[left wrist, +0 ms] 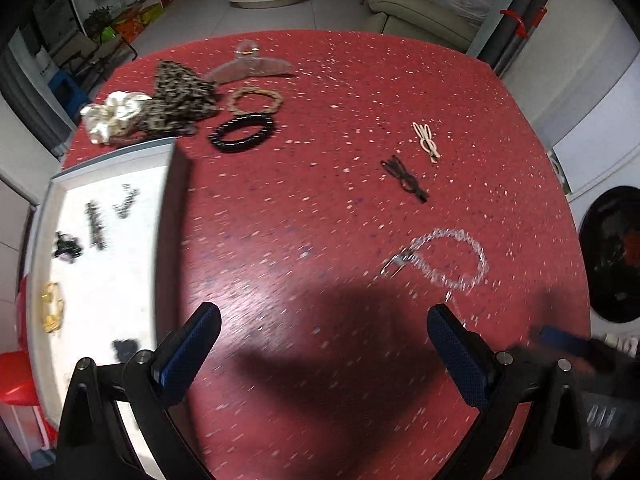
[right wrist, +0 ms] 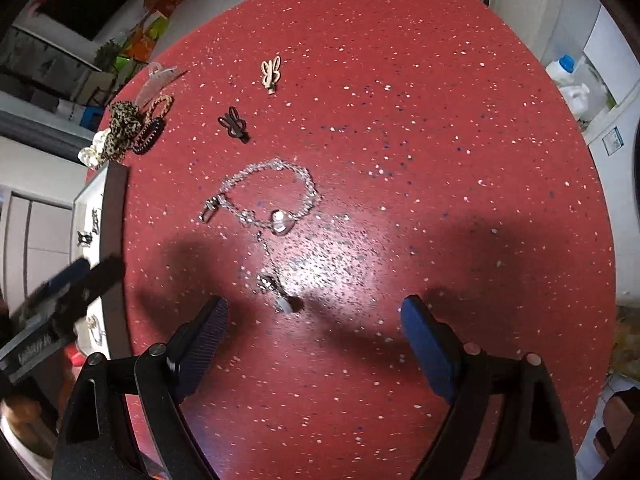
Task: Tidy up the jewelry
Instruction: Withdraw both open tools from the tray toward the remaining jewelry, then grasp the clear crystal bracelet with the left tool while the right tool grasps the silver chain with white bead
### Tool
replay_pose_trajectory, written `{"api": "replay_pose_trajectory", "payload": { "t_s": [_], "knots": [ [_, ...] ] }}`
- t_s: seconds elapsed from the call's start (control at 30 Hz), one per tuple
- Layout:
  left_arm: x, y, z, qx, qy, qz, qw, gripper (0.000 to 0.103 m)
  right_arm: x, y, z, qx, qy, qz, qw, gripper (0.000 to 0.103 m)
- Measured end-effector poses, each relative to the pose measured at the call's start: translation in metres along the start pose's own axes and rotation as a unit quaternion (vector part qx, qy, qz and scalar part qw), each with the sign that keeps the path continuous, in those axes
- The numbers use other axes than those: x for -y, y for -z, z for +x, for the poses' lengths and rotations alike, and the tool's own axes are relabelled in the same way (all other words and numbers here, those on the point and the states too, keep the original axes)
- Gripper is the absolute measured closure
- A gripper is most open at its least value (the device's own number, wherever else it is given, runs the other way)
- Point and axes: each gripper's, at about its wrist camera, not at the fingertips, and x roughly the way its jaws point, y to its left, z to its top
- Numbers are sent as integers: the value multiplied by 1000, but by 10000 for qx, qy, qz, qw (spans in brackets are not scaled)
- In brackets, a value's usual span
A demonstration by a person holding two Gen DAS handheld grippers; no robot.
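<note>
The left gripper (left wrist: 324, 328) is hanging above the red speckled worktop (left wrist: 340, 128) with its blue-padded fingers (left wrist: 192, 344) standing wide apart and nothing between them, only bare red surface and the gripper's own shadow. The right gripper (right wrist: 314, 320) is pointing steeply down over the same worktop, its jaws likewise spread wide and gripping nothing; a small silver charm (right wrist: 280, 294) on the end of a thin chain is lying on the surface just ahead of the gap, nearer its left finger. That chain is trailing from a silver bracelet (right wrist: 266, 194) resting in a loop farther ahead, a heart-shaped pendant (right wrist: 281, 222) sitting on its near side. In the left wrist view the same bracelet is lying just beyond the right-hand finger, blurred. Farther out, a black bow clip (right wrist: 234, 124) and a cream bow clip (right wrist: 271, 72) are lying apart from each other. Along the far left a leopard-print scrunchie (left wrist: 180, 98), a white scrunchie (left wrist: 114, 114), a black bead bracelet (left wrist: 242, 133), a tan braided bracelet (left wrist: 256, 98) and a translucent hair claw (left wrist: 250, 65) are sitting clustered together. A white-lined tray (left wrist: 48, 200) is standing at the worktop's left side, holding several small dark pieces and a gold one (left wrist: 53, 306), too blurred to identify.
</note>
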Motion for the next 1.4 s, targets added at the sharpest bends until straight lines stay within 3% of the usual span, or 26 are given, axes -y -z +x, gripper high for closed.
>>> {"api": "replay_pose_trajectory", "payload": {
  "t_s": [0.6, 0.73, 0.9, 0.97, 1.03, 1.17, 1.2, 1.23, 1.3, 1.37, 1.4],
  "knots": [
    [64, -33, 58, 49, 413, 1084, 9932, 0, -23, 24, 20, 391, 252, -625, 9970, 13],
    [70, -36, 70, 13, 270, 1187, 9926, 10, -30, 26, 24, 566, 365, -724, 9951, 15],
    [67, -35, 77, 9, 178, 1152, 9932, 10, -41, 30, 30, 766, 634, -989, 9901, 27],
    [69, -33, 79, 0, 130, 1201, 9927, 22, -44, 32, 31, 871, 789, -1095, 9870, 33],
    [73, -30, 78, 31, 61, 1287, 9917, 22, -45, 34, 31, 942, 968, -1154, 9841, 41],
    [78, -26, 79, 56, -6, 1386, 9903, 22, -46, 36, 30, 1013, 1231, -1270, 9790, 58],
    [79, -24, 79, 59, -11, 1406, 9900, 23, -44, 37, 28, 1025, 1198, -1278, 9792, 71],
    [80, -23, 78, 75, 0, 1429, 9897, 28, -43, 37, 27, 1025, 1224, -1284, 9788, 77],
    [85, -20, 76, 103, 25, 1502, 9886, 37, -40, 37, 26, 969, 1185, -1252, 9803, 98],
    [90, -18, 74, 117, 57, 1588, 9872, 48, -41, 32, 28, 889, 1054, -1149, 9838, 100],
    [95, -18, 73, 128, 70, 1627, 9866, 58, -39, 31, 27, 849, 964, -1076, 9859, 101]
  ]
}}
